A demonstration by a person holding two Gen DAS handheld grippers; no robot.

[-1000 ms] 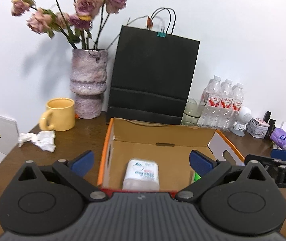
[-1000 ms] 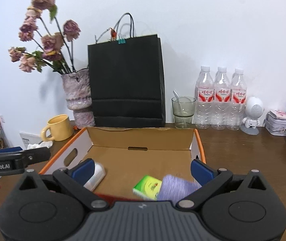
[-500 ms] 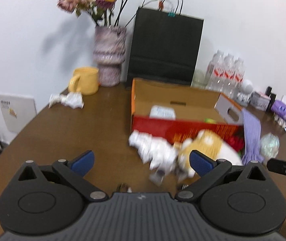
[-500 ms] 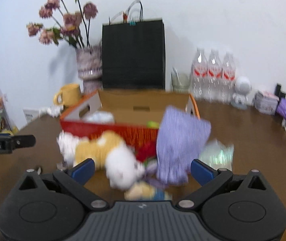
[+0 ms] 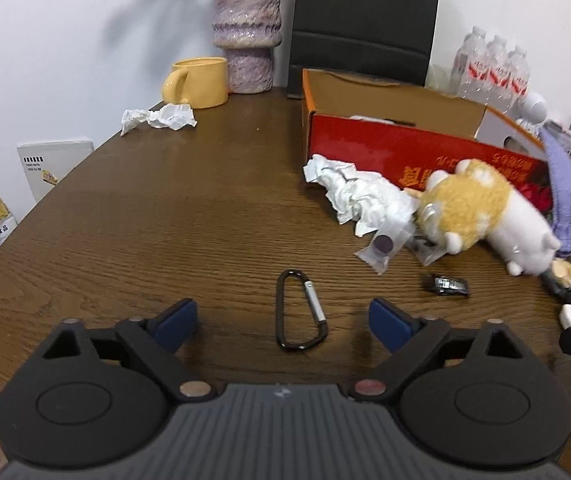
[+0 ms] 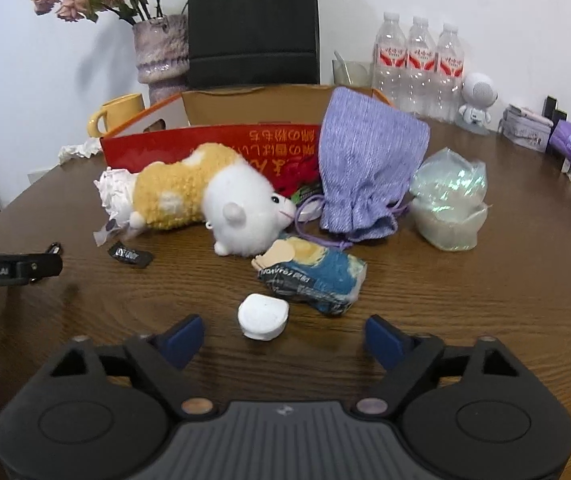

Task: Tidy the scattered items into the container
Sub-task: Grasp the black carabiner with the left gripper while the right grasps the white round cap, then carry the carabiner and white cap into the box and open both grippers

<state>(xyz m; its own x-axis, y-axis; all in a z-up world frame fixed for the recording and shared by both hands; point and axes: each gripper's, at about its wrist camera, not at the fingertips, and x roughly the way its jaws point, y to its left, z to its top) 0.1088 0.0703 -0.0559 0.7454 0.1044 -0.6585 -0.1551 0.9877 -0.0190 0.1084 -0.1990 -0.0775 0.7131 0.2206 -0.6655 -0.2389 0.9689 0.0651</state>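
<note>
A black carabiner (image 5: 300, 312) lies flat on the brown table between the fingers of my left gripper (image 5: 283, 320). The jaws are closing and the pads stand clear of it. A small white case (image 6: 263, 316) lies just ahead of my right gripper (image 6: 285, 334), left of centre. Its jaws are closing too, without touching the case. The red and orange cardboard box (image 5: 405, 148) stands behind. In front of it lie a yellow-and-white plush toy (image 6: 205, 196), crumpled tissue (image 5: 361, 192), a purple pouch (image 6: 365, 168), a blue snack packet (image 6: 317, 276) and a small black packet (image 6: 129, 256).
A clear plastic bag (image 6: 449, 200) sits right of the pouch. At the back stand a yellow mug (image 5: 199, 80), a purple vase (image 5: 245, 32), a black paper bag (image 6: 253, 28) and water bottles (image 6: 417, 60). More crumpled paper (image 5: 161, 117) lies by the mug.
Both grippers have drawn back from over the box and come down low to the table in front of it. The carabiner and the white case have come between their narrowing jaws.
</note>
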